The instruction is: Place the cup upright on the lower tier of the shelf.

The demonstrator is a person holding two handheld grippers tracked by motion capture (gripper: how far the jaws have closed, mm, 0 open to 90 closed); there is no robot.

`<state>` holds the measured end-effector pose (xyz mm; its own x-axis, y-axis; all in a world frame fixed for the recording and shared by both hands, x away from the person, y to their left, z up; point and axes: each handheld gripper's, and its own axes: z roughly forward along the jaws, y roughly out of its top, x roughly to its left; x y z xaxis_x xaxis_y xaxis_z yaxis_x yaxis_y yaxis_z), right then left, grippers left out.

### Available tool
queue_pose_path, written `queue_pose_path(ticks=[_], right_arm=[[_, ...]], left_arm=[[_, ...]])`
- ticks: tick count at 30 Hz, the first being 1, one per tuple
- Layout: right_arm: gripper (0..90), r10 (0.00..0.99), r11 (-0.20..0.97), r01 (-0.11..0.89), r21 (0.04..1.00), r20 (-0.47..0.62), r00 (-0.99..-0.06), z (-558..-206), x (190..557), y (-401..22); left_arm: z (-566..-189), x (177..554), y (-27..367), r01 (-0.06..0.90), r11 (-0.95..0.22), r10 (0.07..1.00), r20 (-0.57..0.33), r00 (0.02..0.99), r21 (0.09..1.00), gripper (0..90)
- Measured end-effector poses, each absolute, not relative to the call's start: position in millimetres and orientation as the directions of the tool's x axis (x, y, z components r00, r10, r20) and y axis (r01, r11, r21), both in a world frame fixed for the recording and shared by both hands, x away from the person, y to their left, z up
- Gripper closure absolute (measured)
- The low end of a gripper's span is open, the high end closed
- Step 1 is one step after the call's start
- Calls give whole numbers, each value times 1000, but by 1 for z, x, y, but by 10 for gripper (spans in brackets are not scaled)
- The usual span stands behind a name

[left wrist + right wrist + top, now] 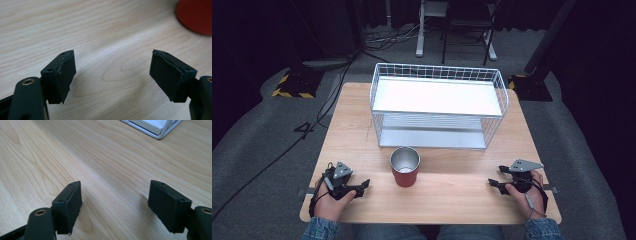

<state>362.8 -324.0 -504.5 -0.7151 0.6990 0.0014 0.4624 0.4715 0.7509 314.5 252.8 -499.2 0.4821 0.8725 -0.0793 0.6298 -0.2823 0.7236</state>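
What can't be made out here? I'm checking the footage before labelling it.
- red cup: left gripper view, cut off by the top right corner, blurred; only part of its red wall shows.
- wire rack: right gripper view, cut off by the top edge; just a corner.
- Rack's lower shelf: high view, its back part hidden under the white upper shelf.

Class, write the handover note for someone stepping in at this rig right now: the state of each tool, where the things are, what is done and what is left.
Left tool: open, holding nothing, low at the near left of the table, pointing toward the cup.
Right tool: open, holding nothing, low at the near right.
Red cup: upright with a metal inside, near the middle of the table, between the tools and in front of the wire rack.
The rack's two white shelves are bare.
Done: nothing visible yet; the cup is untouched.
Left: probably grasp the cup and set it on the rack.
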Motion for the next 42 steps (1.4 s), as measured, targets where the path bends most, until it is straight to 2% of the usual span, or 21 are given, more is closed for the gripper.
queue_pose_path(ticks=[17,32,42], right_arm=[[274,699,471,463,751,2,-715,-505,363,-324],[273,699,471,462,751,1,-715,-505,363,-324],[274,699,472,462,751,1,-715,-505,363,-324]], left_arm=[[-477,285,250,449,-162,848,-109,518,879,216],[-480,255,228,390,-78,848,-145,510,918,194],[-484,253,198,356,-119,830,-104,548,927,201]])
